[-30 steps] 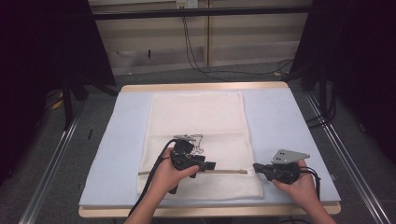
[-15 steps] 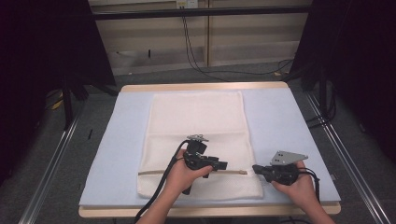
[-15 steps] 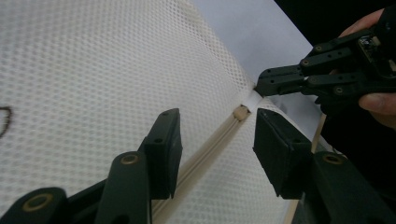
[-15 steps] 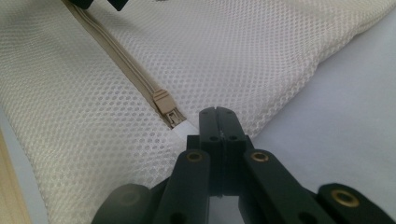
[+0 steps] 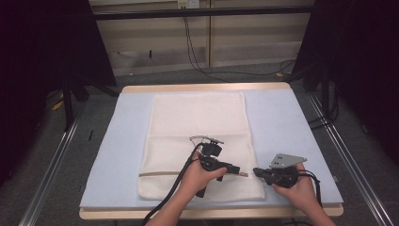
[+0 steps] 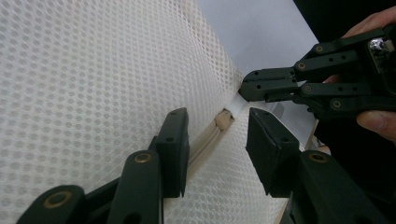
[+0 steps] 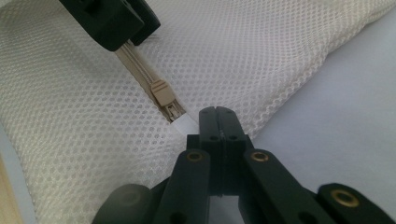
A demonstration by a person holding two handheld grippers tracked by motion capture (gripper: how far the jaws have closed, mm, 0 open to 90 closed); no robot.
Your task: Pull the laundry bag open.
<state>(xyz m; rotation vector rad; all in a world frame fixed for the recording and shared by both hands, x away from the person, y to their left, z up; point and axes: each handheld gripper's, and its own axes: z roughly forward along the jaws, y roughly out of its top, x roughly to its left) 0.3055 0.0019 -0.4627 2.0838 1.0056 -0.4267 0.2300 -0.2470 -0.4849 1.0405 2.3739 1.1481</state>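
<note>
Table [image 5: 282, 86]: wooden edge, top covered by a pale blue mat [image 5: 277, 122]. On the mat lay one white mesh bag [image 5: 197, 122], spread flat from centre toward 6 o'clock, its beige zipper [image 5: 160, 173] running 9 to 3 o'clock near the front edge.

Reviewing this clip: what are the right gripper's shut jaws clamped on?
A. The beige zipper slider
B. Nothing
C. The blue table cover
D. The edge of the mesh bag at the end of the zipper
D: the right gripper is shut on the edge of the mesh bag beside the beige zipper slider, which lies free in front of its jaws.
</note>
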